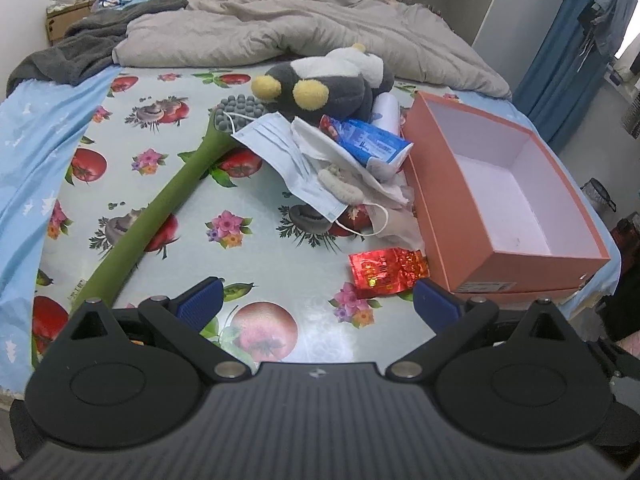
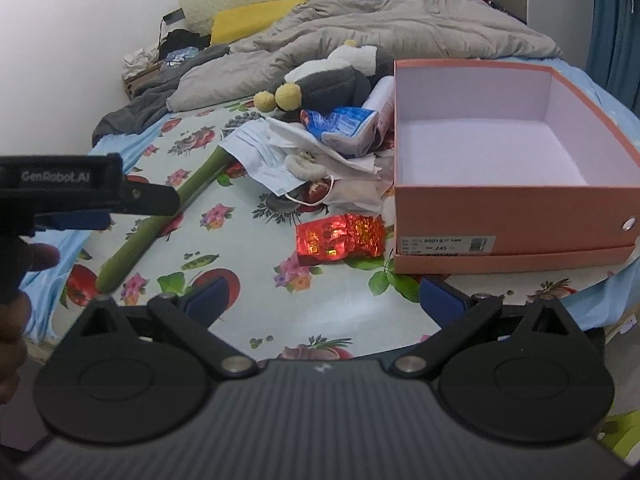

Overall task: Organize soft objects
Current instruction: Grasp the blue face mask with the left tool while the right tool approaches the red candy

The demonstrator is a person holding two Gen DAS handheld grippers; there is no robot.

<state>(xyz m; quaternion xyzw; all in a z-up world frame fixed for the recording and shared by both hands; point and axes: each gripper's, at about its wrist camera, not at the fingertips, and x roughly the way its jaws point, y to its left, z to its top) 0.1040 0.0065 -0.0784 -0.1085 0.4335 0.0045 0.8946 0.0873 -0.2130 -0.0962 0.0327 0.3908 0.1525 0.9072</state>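
A grey and white plush toy with yellow feet [image 1: 328, 80] [image 2: 324, 84] lies at the far end of a pile. In front of it lie a blue face mask [image 1: 280, 152] [image 2: 260, 156], white cloths [image 1: 340, 152], a fuzzy beige piece [image 1: 340, 188] and a blue packet [image 1: 368, 140] [image 2: 340, 124]. An open, empty orange box [image 1: 500, 200] [image 2: 500, 160] stands to the right. My left gripper [image 1: 316, 300] is open and empty, near the front of the floral mat. My right gripper [image 2: 320, 300] is open and empty, in front of the box.
A long green massage stick [image 1: 160, 208] [image 2: 160, 224] lies diagonally on the left of the floral mat [image 1: 200, 248]. A red foil packet [image 1: 386, 268] [image 2: 340, 236] lies beside the box. A grey duvet [image 1: 280, 28] covers the bed behind. The left gripper's body [image 2: 72, 192] shows at left.
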